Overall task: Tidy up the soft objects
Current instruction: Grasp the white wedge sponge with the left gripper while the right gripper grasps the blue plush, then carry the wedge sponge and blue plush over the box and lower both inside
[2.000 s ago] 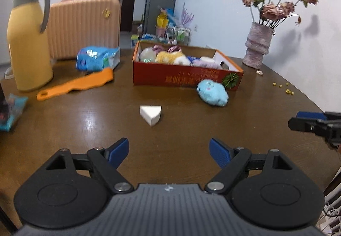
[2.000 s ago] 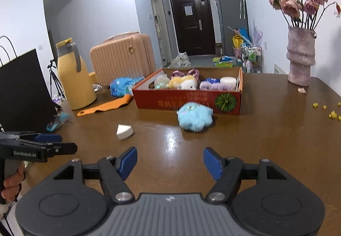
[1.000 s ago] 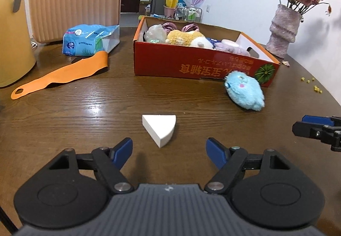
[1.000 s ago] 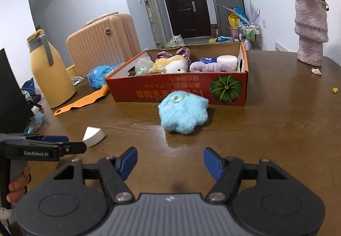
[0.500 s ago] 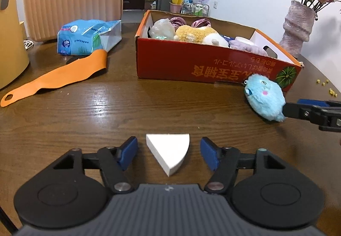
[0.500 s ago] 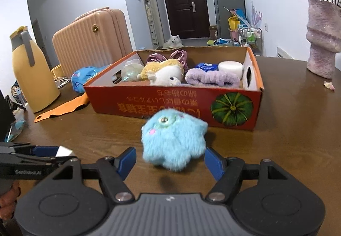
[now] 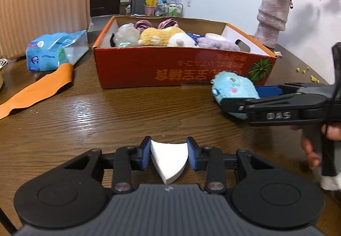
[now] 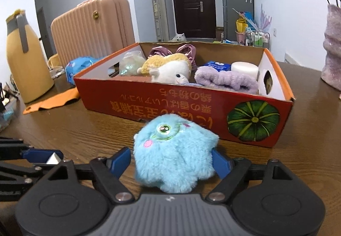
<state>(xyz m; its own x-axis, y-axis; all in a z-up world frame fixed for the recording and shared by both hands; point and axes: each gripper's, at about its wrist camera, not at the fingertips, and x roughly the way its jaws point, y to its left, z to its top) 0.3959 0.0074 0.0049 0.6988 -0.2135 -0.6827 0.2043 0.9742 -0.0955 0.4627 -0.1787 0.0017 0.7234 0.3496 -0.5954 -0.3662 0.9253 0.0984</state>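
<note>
My left gripper [image 7: 168,156] is shut on a white wedge-shaped sponge [image 7: 168,160] low over the brown table [image 7: 106,116]. My right gripper [image 8: 171,161] has both blue pads against the sides of a fluffy blue plush toy [image 8: 174,150], which sits in front of the red cardboard box [image 8: 191,108]. The right gripper and plush also show in the left wrist view [image 7: 234,91]. The box [image 7: 170,69] holds several soft things: a yellow-white plush [image 8: 168,67], a purple cloth [image 8: 226,80] and a white roll [image 8: 244,68].
An orange strip [image 7: 36,91] and a blue tissue pack [image 7: 53,52] lie left of the box. A yellow jug [image 8: 25,61] and a pink suitcase [image 8: 91,27] stand at the back left. A vase with flowers [image 7: 272,18] stands at the back right.
My left gripper advanced and closed on the white sponge. My right gripper advanced around the blue plush and its pads closed in on the plush's sides.
</note>
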